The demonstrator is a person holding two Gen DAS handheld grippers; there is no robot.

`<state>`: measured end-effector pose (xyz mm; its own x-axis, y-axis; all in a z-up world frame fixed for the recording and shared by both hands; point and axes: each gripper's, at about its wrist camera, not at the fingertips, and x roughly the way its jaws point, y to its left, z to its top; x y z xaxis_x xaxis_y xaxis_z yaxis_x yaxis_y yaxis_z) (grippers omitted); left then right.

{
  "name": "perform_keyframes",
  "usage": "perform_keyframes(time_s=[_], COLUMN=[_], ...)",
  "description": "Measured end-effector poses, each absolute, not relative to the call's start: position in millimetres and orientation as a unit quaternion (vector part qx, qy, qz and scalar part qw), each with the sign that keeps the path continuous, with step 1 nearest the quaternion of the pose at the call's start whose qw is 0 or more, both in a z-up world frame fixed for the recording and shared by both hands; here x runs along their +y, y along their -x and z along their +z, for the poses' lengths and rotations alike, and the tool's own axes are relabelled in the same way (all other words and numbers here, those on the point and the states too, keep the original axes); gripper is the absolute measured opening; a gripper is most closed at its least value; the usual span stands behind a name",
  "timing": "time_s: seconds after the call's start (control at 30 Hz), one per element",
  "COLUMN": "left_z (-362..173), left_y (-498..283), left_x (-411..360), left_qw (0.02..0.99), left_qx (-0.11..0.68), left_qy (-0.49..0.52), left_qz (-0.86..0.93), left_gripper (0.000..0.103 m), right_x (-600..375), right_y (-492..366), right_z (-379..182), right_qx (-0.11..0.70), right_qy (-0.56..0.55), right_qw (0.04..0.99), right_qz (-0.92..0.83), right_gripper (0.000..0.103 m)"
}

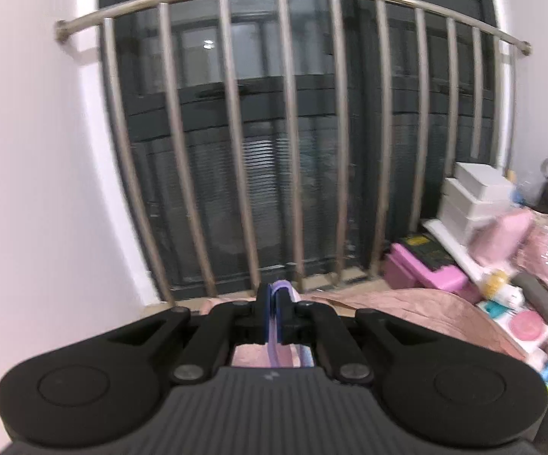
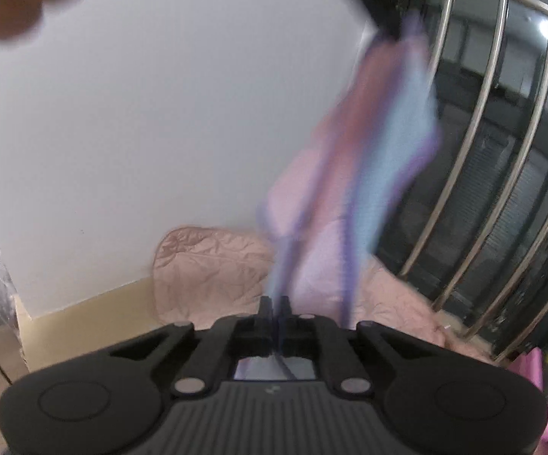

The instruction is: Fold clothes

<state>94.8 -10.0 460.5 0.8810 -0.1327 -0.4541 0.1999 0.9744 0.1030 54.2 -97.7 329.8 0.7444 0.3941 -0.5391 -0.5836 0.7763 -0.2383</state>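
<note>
The left gripper (image 1: 274, 301) is pinching a purple-edged fold of the garment (image 1: 282, 289), its jaws closed tight on the cloth, in front of the metal window railing (image 1: 289, 144). The right gripper (image 2: 274, 309) is likewise clamping an edge of the same garment (image 2: 384, 140), jaws shut on it. From there the pink, blue and purple cloth is stretching up, blurred, to the left of the railing (image 2: 501, 174) and above the pink quilted bedspread (image 2: 213, 269).
</note>
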Motion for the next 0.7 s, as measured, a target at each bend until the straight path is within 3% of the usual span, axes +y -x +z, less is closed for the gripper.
perform_keyframes(time_s=[0.2,0.53,0.7], left_z=[454.4,487.2,489.9], left_y=[-113.3,-115.1,-132.8], left_x=[22.4,40.2,40.3], left_qw=[0.967,0.975,0.976], left_qx=[0.247,0.208,0.199], left_qy=[-0.008,0.052,0.061], left_qz=[-0.065,-0.063,-0.056], left_gripper=[0.002,0.003,0.003], right_x=[-142.8,-172.7,-172.0], right_y=[-53.2,-80.2,-95.5], right_z=[389.9,457.1,457.6], right_qx=[0.208,0.147,0.145], right_qy=[0.197,0.186,0.185], right_qw=[0.932,0.955,0.955], right_qz=[0.221,0.179,0.178], right_gripper=[0.001,0.001,0.002])
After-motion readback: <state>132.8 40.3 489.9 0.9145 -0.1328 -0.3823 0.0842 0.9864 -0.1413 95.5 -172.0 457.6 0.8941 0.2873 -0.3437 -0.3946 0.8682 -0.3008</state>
